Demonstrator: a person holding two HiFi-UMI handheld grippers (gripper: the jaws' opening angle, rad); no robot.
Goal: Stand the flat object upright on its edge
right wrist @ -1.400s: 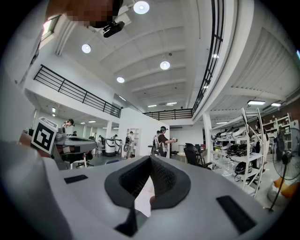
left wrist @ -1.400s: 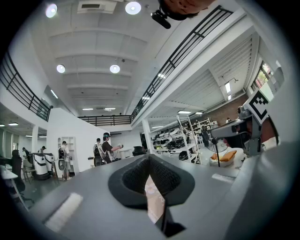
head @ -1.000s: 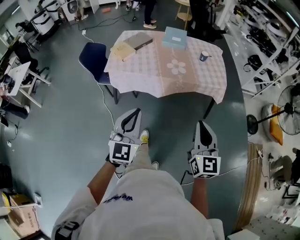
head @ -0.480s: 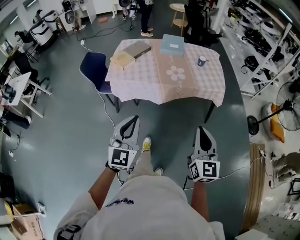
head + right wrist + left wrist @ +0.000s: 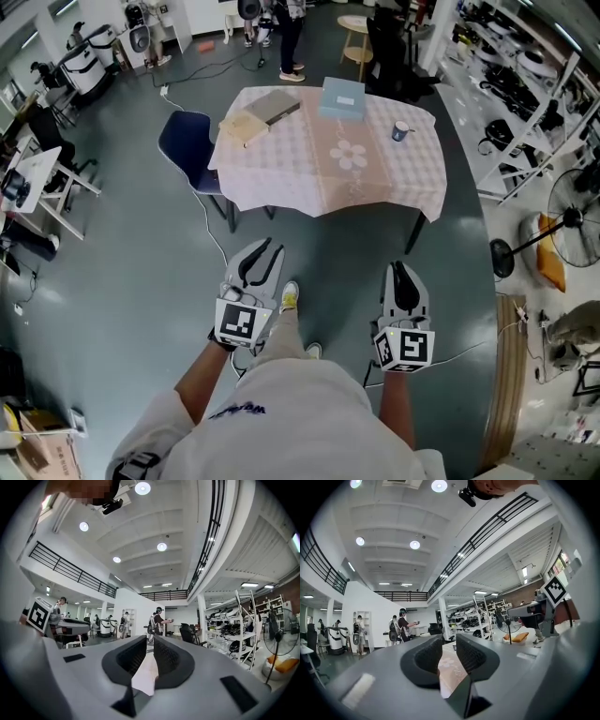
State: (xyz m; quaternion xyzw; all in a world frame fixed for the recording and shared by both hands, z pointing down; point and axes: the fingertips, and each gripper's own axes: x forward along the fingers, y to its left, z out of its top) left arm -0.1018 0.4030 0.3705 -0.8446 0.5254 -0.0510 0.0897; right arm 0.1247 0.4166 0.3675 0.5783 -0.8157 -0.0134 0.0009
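Plainly the person should first walk up to the table point(image 5: 380, 178), where the flat grey book point(image 5: 276, 105) lies far-left; left gripper point(image 5: 263, 249) and right gripper point(image 5: 401, 273) jaws, just opened, stand slightly apart, empty.

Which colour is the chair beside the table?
The chair is dark blue, clearest in the head view.

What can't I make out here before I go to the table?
- Grey book, tan book, box: head view, too small to judge thickness or edges.
- Cup: head view, too small to see inside.
- Table: gripper views, left tool and right tool cover it; only cloth shows between their empty jaws, which have just been opening.
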